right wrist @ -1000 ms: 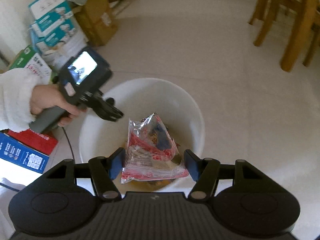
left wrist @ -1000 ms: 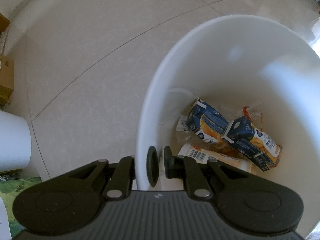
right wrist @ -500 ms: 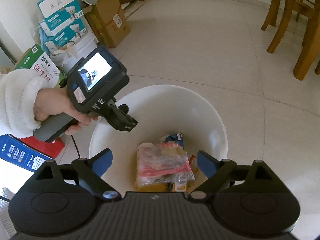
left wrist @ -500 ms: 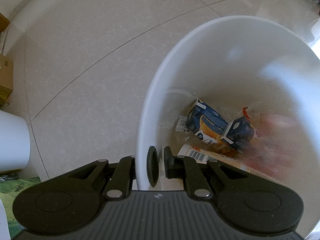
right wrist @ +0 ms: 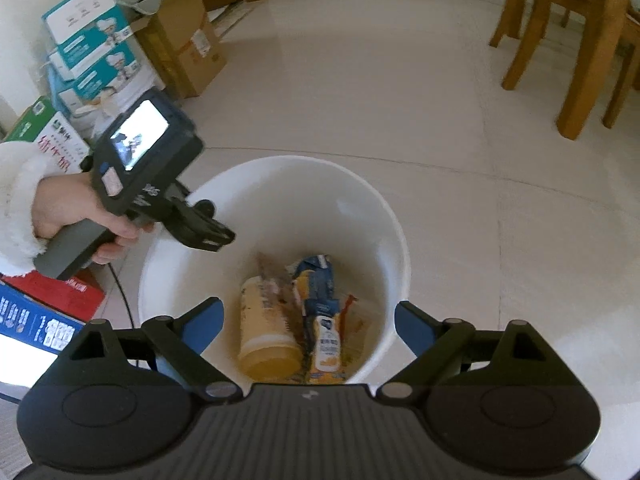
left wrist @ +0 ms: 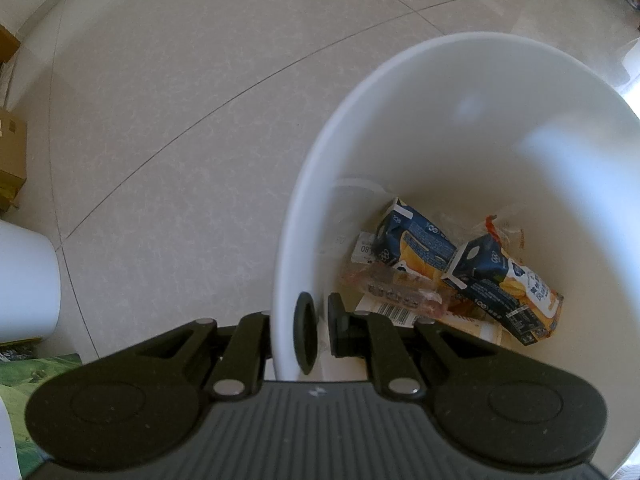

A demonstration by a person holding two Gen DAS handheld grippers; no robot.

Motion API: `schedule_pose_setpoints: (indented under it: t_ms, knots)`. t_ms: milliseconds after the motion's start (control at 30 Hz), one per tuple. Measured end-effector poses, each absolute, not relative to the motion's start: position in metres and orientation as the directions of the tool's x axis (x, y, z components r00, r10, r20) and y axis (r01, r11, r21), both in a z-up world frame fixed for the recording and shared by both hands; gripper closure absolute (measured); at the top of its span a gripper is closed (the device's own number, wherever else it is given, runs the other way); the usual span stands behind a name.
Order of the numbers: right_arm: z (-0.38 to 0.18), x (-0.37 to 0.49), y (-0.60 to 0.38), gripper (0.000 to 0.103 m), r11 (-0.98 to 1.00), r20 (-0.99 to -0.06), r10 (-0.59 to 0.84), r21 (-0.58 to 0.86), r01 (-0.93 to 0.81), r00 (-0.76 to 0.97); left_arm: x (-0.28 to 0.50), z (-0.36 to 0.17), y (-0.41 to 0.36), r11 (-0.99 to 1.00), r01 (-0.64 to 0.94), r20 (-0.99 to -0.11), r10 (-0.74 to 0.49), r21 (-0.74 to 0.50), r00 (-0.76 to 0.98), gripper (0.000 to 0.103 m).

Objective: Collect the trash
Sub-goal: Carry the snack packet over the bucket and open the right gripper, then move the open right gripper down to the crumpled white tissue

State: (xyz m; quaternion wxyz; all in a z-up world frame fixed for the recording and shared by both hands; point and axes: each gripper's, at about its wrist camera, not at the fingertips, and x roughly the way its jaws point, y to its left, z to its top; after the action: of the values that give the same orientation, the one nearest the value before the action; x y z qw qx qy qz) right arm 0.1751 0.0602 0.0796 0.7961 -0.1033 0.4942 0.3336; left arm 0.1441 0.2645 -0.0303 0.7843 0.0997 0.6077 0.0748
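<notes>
A white bin [left wrist: 312, 184] stands on the tiled floor. Inside lie two blue-and-orange juice cartons [left wrist: 416, 240] [left wrist: 508, 284], and a clear wrapper with red print [left wrist: 396, 288] rests on a flattened pack with a barcode. My left gripper [left wrist: 322, 328] is shut on the bin's near rim. From the right wrist view, the bin [right wrist: 396, 240] is below me. It holds a yellow cup [right wrist: 264, 332], a carton [right wrist: 320, 292] and the wrapper [right wrist: 272, 276]. My right gripper [right wrist: 308, 312] hangs open above the bin with nothing between its blue pads. The left gripper [right wrist: 216, 238] is at the rim, held by a hand.
Stacked cardboard and printed boxes [right wrist: 96, 52] crowd the left wall, with more boxes [right wrist: 52, 304] beside the bin. Wooden chair legs [right wrist: 576, 64] stand at the far right. Another white container [left wrist: 24, 284] sits left of the bin. Open tiled floor lies beyond.
My right gripper opened and let go of the wrapper, which dropped into the bin and came to rest among the cartons. The left gripper stayed on the rim.
</notes>
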Motion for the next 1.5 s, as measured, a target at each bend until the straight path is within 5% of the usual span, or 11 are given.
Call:
schedule_pose_setpoints:
  t_ms: [500,933,1500]
  knots:
    - [0.050,0.190,-0.044,0.004,0.914,-0.866,0.263,0.081,-0.399,0.426,0.144,-0.029,0.265,0.969,-0.001,-0.937,0.239,0.247,0.254,0.092]
    - [-0.091,0.212,-0.176,0.010,0.997,-0.926,0.041,0.061,0.042,0.375,0.145,-0.031,0.263,0.967,-0.007,-0.936,0.248,0.254,0.249,0.092]
    - [-0.224,0.220,-0.187,0.024,0.998,-0.970,-0.061,-0.054,0.038,0.237,0.145,-0.030,0.263,0.965,-0.010,-0.934,0.255,0.261,0.249,0.092]
